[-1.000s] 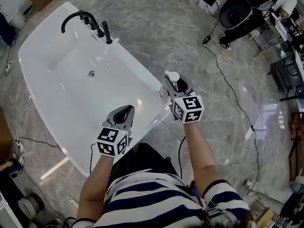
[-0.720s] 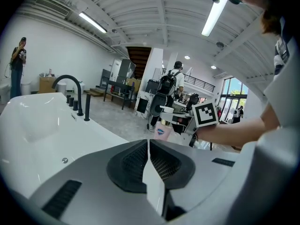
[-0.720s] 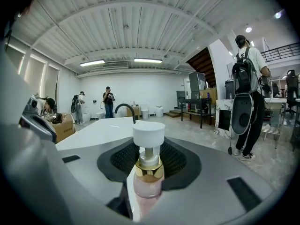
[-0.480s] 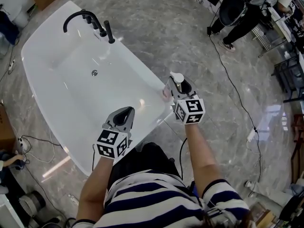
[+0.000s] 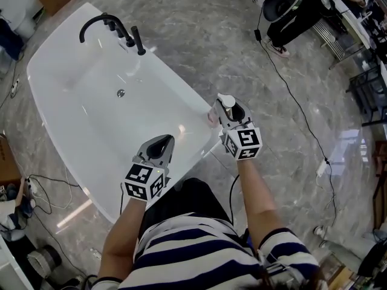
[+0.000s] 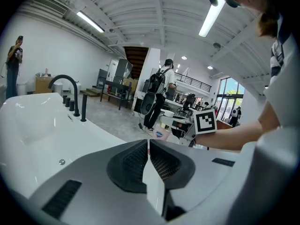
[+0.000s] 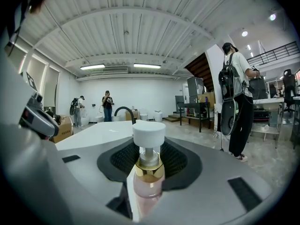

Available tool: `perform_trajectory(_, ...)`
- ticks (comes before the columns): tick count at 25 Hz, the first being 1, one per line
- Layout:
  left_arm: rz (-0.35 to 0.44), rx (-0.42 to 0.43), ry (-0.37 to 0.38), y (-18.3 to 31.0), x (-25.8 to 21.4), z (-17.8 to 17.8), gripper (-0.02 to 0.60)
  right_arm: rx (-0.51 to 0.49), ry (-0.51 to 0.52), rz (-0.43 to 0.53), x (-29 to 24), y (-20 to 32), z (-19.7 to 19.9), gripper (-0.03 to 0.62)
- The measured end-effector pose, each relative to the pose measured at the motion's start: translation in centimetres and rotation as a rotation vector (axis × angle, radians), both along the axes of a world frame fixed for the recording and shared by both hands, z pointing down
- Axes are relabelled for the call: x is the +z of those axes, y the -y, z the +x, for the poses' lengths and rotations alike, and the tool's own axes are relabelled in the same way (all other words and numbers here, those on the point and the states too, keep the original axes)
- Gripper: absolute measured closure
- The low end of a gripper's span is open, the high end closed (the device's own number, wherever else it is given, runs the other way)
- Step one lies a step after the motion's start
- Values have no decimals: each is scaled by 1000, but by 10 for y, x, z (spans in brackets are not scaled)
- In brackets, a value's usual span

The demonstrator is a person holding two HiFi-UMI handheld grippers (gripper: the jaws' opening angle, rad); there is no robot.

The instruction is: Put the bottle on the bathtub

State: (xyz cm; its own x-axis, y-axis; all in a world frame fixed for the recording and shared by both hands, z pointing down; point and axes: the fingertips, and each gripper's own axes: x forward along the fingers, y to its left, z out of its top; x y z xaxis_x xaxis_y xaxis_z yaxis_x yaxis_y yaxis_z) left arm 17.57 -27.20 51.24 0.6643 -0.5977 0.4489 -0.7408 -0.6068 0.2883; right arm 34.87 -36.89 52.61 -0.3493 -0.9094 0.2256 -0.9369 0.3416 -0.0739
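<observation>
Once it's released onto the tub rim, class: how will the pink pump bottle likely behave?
The bottle looks narrow under a broad pump head, so probably tippy. The glossy bathtub rim may let it slide. It seems rigid, holding shape in the right gripper.

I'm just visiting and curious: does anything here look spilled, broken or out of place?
Nothing stands out. The pink bottle sits upright in the right tool by the tub, cap on, no spill visible. The left tool is shut and empty.
</observation>
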Motion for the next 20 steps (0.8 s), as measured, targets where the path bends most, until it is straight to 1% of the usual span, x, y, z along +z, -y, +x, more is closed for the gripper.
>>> perform_trajectory(6, 14, 9, -1, -1, -2, 3, 555, 8, -11, 5, 2, -4, -1, 444)
perform_trajectory(14, 26, 3, 0, -5, -8, 1, 555, 5, -29, -14, 1, -4, -2, 451)
perform_trajectory(15, 28, 0, -1, -5, -8, 1, 555, 8, -31, -18, 2, -3, -1, 448)
perform_trajectory(17, 31, -1, -2, -6, -9, 0, 555, 14, -44, -26, 2, -2, 1, 422)
perform_trajectory(20, 34, 0, -2, -8, -9, -1, 555, 5, -60, -35, 3, -3, 0, 418)
